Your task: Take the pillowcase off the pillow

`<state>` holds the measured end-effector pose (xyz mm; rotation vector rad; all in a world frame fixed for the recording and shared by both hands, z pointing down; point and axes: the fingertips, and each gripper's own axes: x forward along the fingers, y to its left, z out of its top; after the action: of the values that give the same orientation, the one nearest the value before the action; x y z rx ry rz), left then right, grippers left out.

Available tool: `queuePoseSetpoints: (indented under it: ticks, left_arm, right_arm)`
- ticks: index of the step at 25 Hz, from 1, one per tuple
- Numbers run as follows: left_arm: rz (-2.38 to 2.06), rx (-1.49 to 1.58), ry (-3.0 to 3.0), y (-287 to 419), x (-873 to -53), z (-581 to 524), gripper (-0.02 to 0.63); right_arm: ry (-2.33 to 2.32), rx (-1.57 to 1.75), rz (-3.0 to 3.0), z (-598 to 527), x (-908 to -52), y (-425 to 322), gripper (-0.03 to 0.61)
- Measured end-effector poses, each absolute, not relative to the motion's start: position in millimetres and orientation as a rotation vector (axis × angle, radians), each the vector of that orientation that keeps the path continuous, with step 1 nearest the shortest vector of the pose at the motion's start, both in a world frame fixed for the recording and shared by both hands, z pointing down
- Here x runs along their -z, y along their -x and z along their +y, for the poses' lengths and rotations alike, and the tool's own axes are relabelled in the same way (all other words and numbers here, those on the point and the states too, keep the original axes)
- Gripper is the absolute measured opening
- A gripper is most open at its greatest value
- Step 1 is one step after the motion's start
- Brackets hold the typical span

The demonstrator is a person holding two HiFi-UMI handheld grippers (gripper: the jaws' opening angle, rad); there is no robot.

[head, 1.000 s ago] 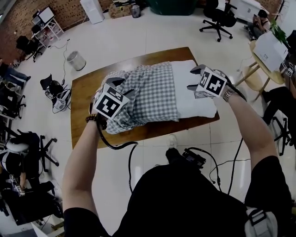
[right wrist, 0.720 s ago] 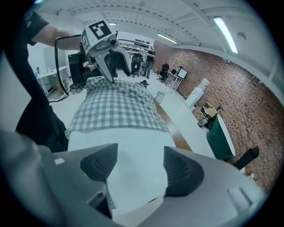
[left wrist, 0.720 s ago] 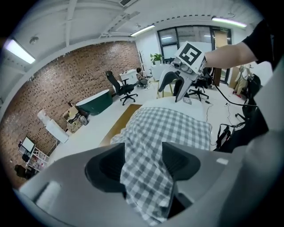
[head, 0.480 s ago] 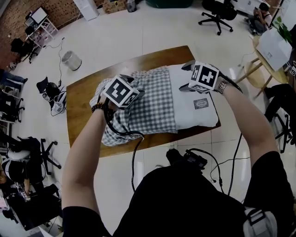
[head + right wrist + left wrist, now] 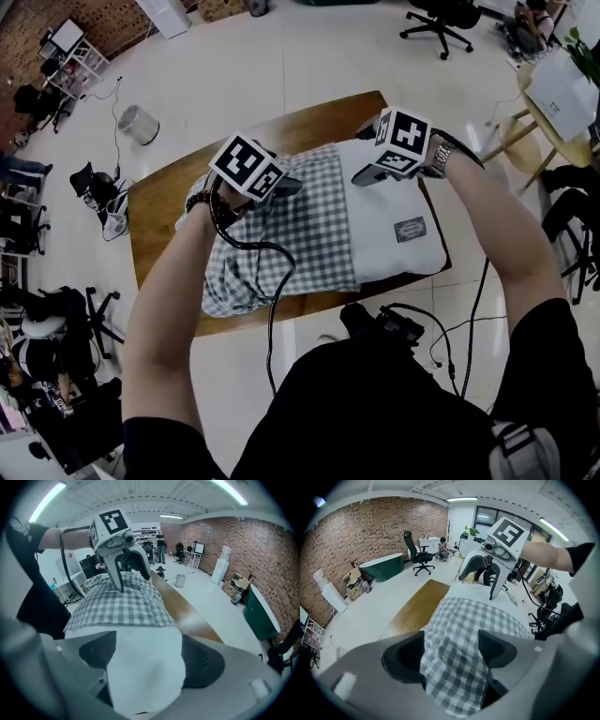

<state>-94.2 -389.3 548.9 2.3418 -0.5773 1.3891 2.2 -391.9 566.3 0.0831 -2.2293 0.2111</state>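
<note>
Your left claw (image 5: 451, 651) has its jaws opening wide, with a ridge of the checked pillowcase (image 5: 291, 225) lying loose between them; the pads do not seem to press on the cloth. Your right claw (image 5: 147, 656) is opening too, and the bare white end of the pillow (image 5: 380, 225) bulges up between its jaws without being gripped. Both claws hover over the far side of the pillow, which lies across the wooden counter (image 5: 159, 206). The case covers the pillow's left part, and its hem runs across near the middle. The right part is uncovered and shows a small sewn label (image 5: 410, 230). The slack closed end of the case is rumpled at the left and spreads toward the near edge of the counter. Expect the case to be thin, limp and very light: it will bunch and slip through a shallow pinch, so gather a thick fold near the closed end or at a corner, not a single layer. The pillow looks soft, bulky and squashy, and light enough to slide along the counter when the case is pulled. Bite deep into its bare end with the right claw to anchor it, then draw the cloth away to the left.
</note>
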Motion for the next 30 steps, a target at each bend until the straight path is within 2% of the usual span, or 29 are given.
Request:
queuePoseSetpoints:
  ticks: [3, 7, 16, 18, 21, 26, 28, 30]
  left_arm:
    - [-0.524, -1.418, -2.294, 90, -562, -406, 0.365]
    - [-0.459, -1.415, -2.245, 84, -575, -422, 0.367]
    - [-0.292, -1.424, -2.127, 87, -596, -434, 0.365]
    - [-0.264, -1.440, -2.096, 84, -604, -434, 0.332]
    - [-0.247, -1.444, -2.069, 83, -607, -433, 0.231]
    - [-0.301, -1.350, -2.060, 87, -594, -433, 0.077]
    - [-0.340, -1.306, -2.056, 89, -587, -433, 0.038]
    - [-0.382, -1.273, -2.053, 93, -579, -432, 0.023]
  right_arm:
    - [-0.035, -0.298, -2.221, -407, -581, -2, 0.436]
    - [0.050, -0.423, -2.197, -415, -597, 0, 0.471]
    - [0.145, -0.518, -2.149, -428, -615, 12, 0.474]
    - [0.151, -0.529, -2.144, -431, -622, 10, 0.466]
    - [0.163, -0.550, -2.147, -430, -625, 11, 0.392]
    - [0.152, -0.575, -2.178, -418, -616, 8, 0.173]
    - [0.120, -0.547, -2.222, -417, -603, 0, 0.080]
    - [0.085, -0.493, -2.264, -414, -588, -8, 0.021]
